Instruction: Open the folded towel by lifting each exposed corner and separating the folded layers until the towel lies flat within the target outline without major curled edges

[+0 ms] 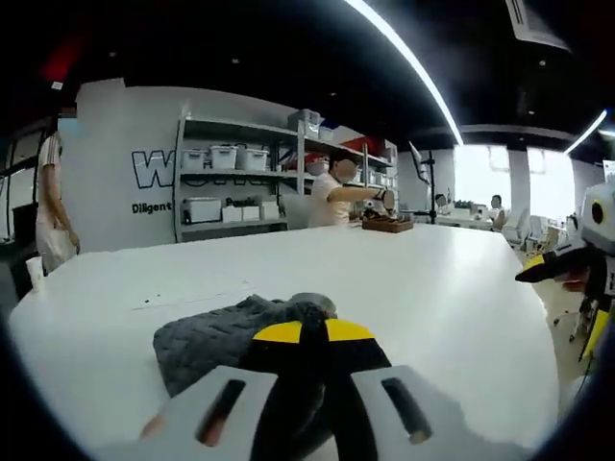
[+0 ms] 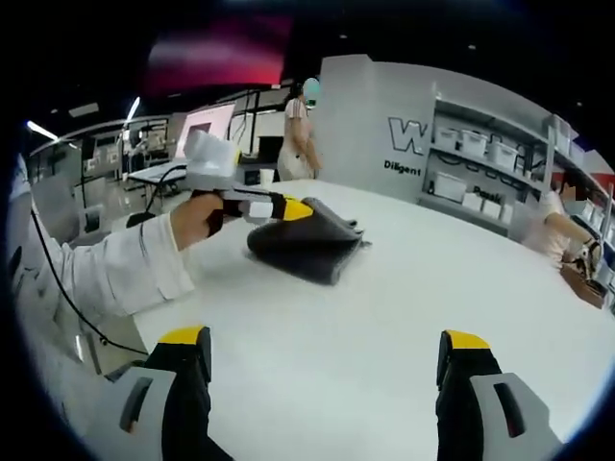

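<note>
Towel point(image 2: 307, 248) is a dark grey folded bundle on the white table point(image 2: 413, 298), near the edge on the person's side. No target outline I can make out; a faint line on the tabletop just beyond the towel in the left gripper view, can't tell what it is.

Left gripper point(image 1: 313, 332): jaws pressed together, yellow tips meeting right over the near edge of the towel point(image 1: 231, 336). Looks pinched on a fold or corner, but the actual contact is hidden behind the tips, so that's a judgement. From the right gripper view, same gripper point(image 2: 288, 207) sits at the towel's top edge, held by a hand point(image 2: 197, 223) in a white sleeve.

Right gripper point(image 2: 325, 357): jaws wide apart, nothing between them, well apart from the towel, off to its side.

Progress: barely begun. Towel is bunched & layered, no corner raised clear. Left to do: lift each corner, peel layers, spread flat, smooth curls. Right gripper prob. needed to pin or take the opposite corner.
</note>
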The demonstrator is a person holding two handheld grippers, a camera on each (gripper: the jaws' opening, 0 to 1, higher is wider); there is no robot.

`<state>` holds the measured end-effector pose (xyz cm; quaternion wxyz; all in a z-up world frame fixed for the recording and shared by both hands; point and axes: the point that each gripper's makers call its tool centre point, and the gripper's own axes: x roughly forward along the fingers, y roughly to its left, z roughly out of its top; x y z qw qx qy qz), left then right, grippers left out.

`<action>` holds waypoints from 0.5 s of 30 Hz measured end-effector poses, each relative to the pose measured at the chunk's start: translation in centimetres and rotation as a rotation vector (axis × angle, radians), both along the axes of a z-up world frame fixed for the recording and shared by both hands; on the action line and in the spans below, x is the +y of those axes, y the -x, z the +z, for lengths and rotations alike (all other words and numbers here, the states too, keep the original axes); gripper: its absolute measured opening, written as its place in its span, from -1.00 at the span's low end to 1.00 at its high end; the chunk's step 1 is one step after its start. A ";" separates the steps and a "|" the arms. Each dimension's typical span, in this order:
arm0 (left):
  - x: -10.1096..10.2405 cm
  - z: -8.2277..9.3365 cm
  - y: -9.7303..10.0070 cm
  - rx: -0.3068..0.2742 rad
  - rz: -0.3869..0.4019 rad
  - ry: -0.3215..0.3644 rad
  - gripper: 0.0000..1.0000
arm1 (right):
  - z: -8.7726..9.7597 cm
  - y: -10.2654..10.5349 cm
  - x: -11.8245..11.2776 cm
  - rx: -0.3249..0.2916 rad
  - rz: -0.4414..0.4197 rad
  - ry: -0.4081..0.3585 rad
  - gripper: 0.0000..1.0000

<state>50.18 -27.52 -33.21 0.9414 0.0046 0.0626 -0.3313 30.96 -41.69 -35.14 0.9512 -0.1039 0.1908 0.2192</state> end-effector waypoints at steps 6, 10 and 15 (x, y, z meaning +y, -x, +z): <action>1.6 1.2 -0.5 -0.013 0.056 0.089 -0.92 | -0.2 0.0 0.2 0.007 0.009 0.005 0.95; 3.0 1.7 -0.8 -0.017 0.096 0.139 -0.92 | -0.2 -0.1 0.3 0.008 0.014 0.009 0.95; 4.6 2.3 -1.0 -0.030 0.147 0.187 -0.92 | -0.1 -0.1 0.6 0.008 0.021 0.012 0.95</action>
